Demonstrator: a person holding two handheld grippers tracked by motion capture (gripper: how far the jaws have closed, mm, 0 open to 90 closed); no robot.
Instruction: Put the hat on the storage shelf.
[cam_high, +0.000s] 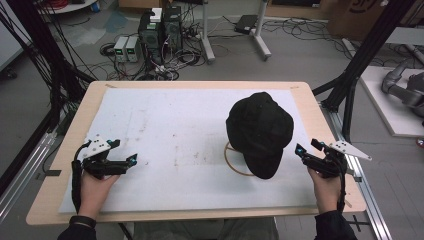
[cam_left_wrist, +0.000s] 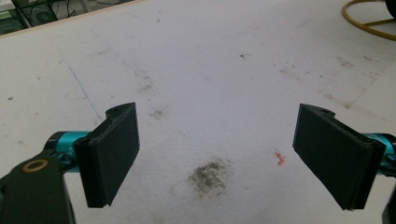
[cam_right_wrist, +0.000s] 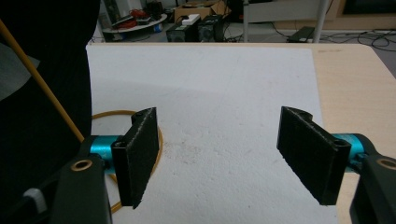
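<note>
Both claws sit spread wide and empty. Left gripper (cam_high: 134, 160) rests low at the near left of the white foam mat (cam_high: 165, 120), its jaws gaping over a bare, smudged patch, seemingly parked out of the way. Right gripper (cam_high: 298, 151) hovers at the near right, jaws equally far apart, likely opened ready for a grasp. Nearest to it is the black cap (cam_high: 260, 131), which perches on a thin yellow wire stand (cam_high: 235, 162), its crown raised off the mat and its brim pointing toward the near edge. That cap lies just to the left of the right gripper and slightly farther away, near but not touching, and well apart from the left one.
</note>
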